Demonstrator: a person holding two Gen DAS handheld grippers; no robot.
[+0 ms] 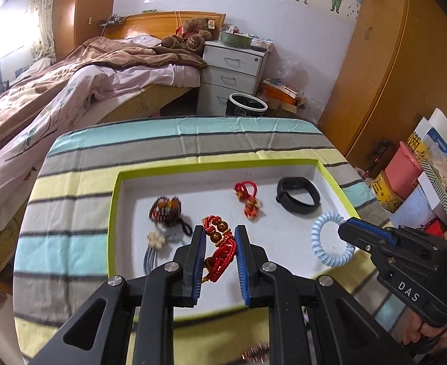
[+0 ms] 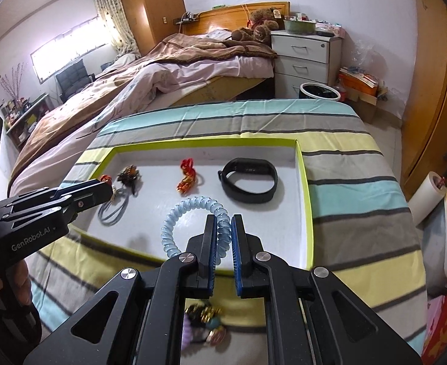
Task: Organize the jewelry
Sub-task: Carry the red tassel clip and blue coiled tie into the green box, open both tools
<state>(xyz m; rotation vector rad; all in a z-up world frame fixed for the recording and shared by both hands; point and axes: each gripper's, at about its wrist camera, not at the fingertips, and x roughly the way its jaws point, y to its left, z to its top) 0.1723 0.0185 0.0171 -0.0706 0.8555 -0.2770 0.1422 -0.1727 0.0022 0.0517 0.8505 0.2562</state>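
A white tray with a lime rim (image 1: 115, 200) (image 2: 304, 176) lies on the striped cloth. My left gripper (image 1: 220, 237) is shut on a red cord charm with gold coins (image 1: 219, 248), held over the tray's near part. My right gripper (image 2: 223, 225) is shut on a pale blue coil hair tie (image 2: 190, 210) (image 1: 330, 243) at the tray's near right. In the tray lie a black wristband (image 1: 298, 194) (image 2: 249, 179), a small red knot charm (image 1: 248, 197) (image 2: 188, 176), a dark beaded hair tie (image 1: 165, 208) (image 2: 129, 175) and a grey band with a flower (image 1: 155, 243).
The tray sits on a table with a striped cloth (image 1: 193, 140). More jewelry lies below my right gripper near the front edge (image 2: 205, 319). A bed (image 1: 71, 91), a white drawer unit (image 1: 232, 70) and a bin (image 1: 246, 105) stand behind. Boxes (image 1: 412, 182) are at the right.
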